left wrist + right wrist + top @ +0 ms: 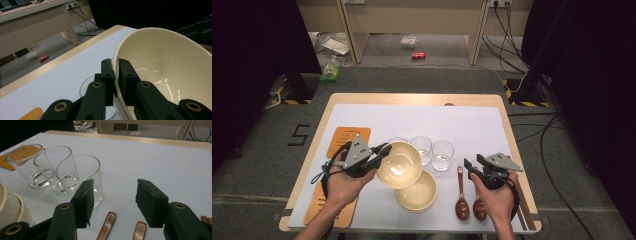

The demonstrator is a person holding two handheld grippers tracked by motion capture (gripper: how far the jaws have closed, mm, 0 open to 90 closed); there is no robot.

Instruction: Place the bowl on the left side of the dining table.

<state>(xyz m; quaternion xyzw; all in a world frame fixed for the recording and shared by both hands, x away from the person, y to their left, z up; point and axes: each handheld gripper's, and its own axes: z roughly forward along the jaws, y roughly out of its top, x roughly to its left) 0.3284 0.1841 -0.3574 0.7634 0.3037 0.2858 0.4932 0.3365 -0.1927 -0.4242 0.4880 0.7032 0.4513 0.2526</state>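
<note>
left gripper [382,151]: jaws clamped on the rim of the cream bowl [399,165], one pad inside the wall, one outside.
cream bowl: tilted, held up off the table, partly over the second bowl [417,192], which sits flat on the white sheet [472,125].
right gripper [472,167]: jaws well apart, nothing between them, hovering just above the handles of the two brown spoons [461,200].
glasses [442,154]: three clear ones in a row behind the bowls, upright; the left one mostly hidden by the lifted bowl.
chopsticks [524,202]: along the right edge of the table [412,98], beside the right hand.
orange mats [343,137]: at the left, under the left hand.
</note>
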